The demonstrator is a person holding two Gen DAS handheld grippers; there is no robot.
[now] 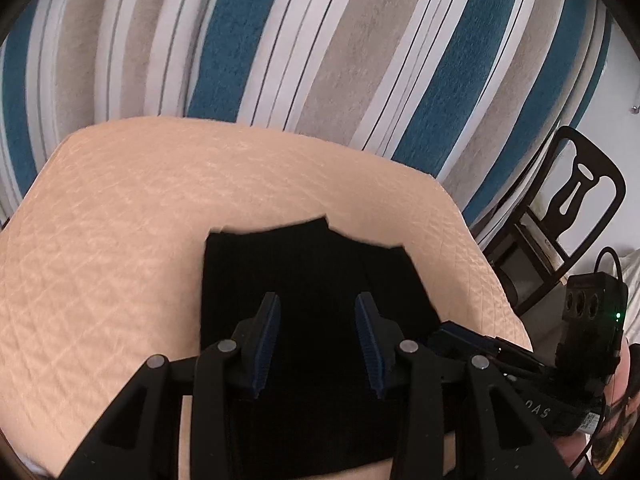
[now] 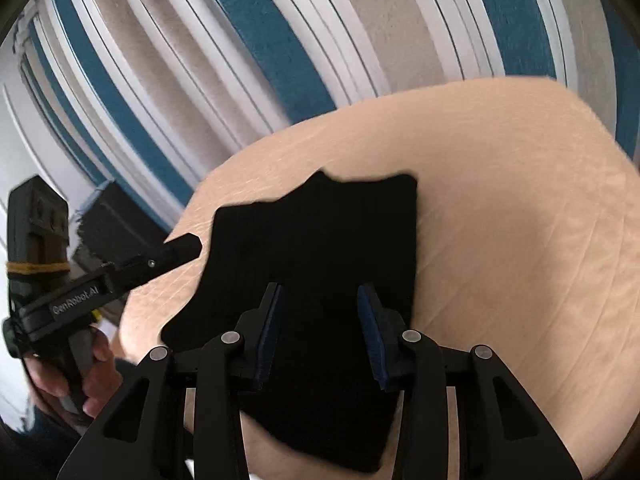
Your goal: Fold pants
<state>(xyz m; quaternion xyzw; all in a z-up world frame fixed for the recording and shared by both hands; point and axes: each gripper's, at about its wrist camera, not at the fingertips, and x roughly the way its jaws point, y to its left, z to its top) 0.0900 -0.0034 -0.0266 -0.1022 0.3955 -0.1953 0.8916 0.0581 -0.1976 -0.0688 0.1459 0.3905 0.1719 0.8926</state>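
**Black pants folded on quilted peach surface, both grippers released**

Blue-padded fingers [image 1: 270, 340] of the left gripper [image 1: 316, 344] sit nearest the lens, spread apart with nothing between them, hanging over the black pants [image 1: 312, 264]. Right gripper [image 2: 318, 334] likewise: jaws parted, pads [image 2: 370, 336] clear of each other, pants [image 2: 320, 240] below and ahead.

Pants lie as a compact dark block on the peach quilted cover [image 1: 120, 220], toward its near edge and roughly midway between its left and right edges. Far edge of the garment is uneven, stepped in two or three layers. Whether either gripper's fingertips touch the cloth cannot be told; black on black hides the contact.

Surroundings:
- Striped rug [image 1: 280, 40], blue, grey and white bands, runs beyond the cover's far edge.
- Dark wooden chair [image 1: 576, 200] stands off the cover's right corner, seen only from the left wrist.
- Left view catches the right gripper's body [image 1: 592, 320] at the right edge, a green light lit on it.
- Right view shows the left gripper [image 2: 182, 246] from the side, tip over the cover's left edge just beside the pants, and the hand [image 2: 72, 376] wrapped on its handle.

Motion blur softens the right view.
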